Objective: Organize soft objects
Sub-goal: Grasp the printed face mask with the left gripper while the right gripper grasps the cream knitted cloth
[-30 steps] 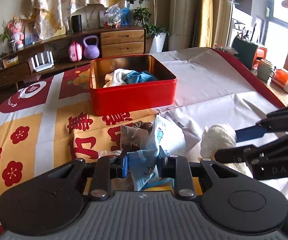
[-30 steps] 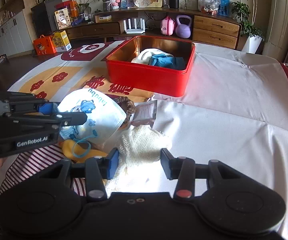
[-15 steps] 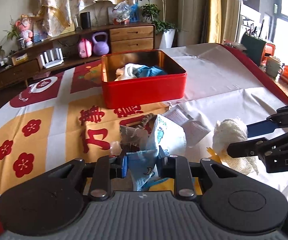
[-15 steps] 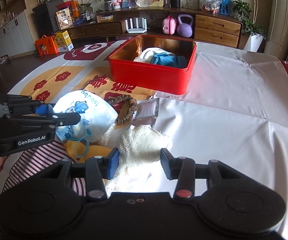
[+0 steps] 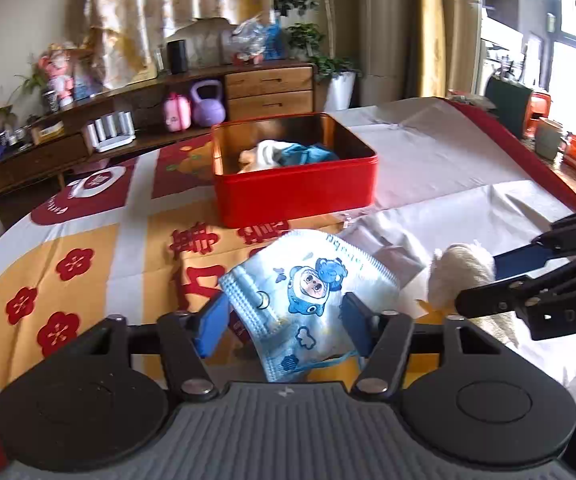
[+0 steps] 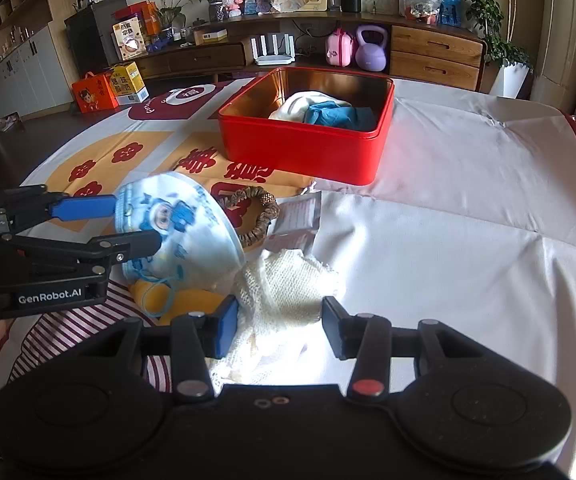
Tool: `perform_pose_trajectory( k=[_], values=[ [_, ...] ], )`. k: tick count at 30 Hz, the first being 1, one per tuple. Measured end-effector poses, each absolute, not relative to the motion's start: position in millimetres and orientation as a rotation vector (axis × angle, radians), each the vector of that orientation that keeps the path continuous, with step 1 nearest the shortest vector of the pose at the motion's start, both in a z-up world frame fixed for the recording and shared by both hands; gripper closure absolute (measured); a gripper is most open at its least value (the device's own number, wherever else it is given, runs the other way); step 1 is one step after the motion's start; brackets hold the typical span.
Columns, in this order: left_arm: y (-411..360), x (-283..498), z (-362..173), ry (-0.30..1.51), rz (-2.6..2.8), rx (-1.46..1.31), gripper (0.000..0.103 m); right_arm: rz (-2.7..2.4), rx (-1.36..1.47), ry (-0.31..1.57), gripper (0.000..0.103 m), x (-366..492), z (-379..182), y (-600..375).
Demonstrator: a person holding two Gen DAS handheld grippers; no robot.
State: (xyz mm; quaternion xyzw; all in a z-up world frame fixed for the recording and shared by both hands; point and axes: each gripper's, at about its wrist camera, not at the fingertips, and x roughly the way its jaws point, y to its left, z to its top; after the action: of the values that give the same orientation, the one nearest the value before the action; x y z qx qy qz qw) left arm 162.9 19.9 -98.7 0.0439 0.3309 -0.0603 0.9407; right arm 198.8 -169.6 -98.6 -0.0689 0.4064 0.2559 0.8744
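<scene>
Left hand-held gripper (image 5: pixel 284 320) spread wide, blue cartoon face mask (image 5: pixel 308 284) draped loosely between its fingers, above the patterned tabletop (image 5: pixel 88 264). Right hand-held gripper (image 6: pixel 280 326) also spread, straddling the cream knitted cloth (image 6: pixel 284 284) lying on the white sheet. Red tin (image 6: pixel 308 144) farther back holds white and teal cloths. Brown scrunchie (image 6: pixel 260 216) just beside the mask
</scene>
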Motion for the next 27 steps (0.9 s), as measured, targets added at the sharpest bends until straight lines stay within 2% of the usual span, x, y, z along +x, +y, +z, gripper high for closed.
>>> perform_pose_trajectory(
  k=[7, 9, 11, 15, 16, 18, 21, 27],
  values=[
    [18, 178, -104, 0.700, -0.157, 0.061, 0.051, 0.534, -0.144, 0.852, 0.058, 200, -101, -169],
    [16, 182, -105, 0.704, -0.161, 0.067, 0.070, 0.534, -0.146, 0.853, 0.058, 200, -102, -168],
    [13, 185, -106, 0.707, -0.166, 0.080, 0.073, 0.533, -0.146, 0.852, 0.059, 201, -103, -168],
    [2, 179, -104, 0.670, -0.194, 0.118, 0.085, 0.520, -0.146, 0.841, 0.060, 201, -104, -168],
    [1, 177, -103, 0.659, -0.199, 0.123, 0.086, 0.511, -0.145, 0.834, 0.061, 201, -103, -169],
    [-2, 174, -99, 0.642, -0.214, 0.126, 0.088, 0.508, -0.140, 0.826, 0.069, 201, -102, -170],
    [-2, 174, -95, 0.635, -0.221, 0.123, 0.090, 0.502, -0.145, 0.796, 0.077, 198, -96, -172],
    [8, 174, -82, 0.628, -0.203, 0.049, 0.091, 0.506, -0.117, 0.751, 0.080, 193, -73, -180]
  ],
)
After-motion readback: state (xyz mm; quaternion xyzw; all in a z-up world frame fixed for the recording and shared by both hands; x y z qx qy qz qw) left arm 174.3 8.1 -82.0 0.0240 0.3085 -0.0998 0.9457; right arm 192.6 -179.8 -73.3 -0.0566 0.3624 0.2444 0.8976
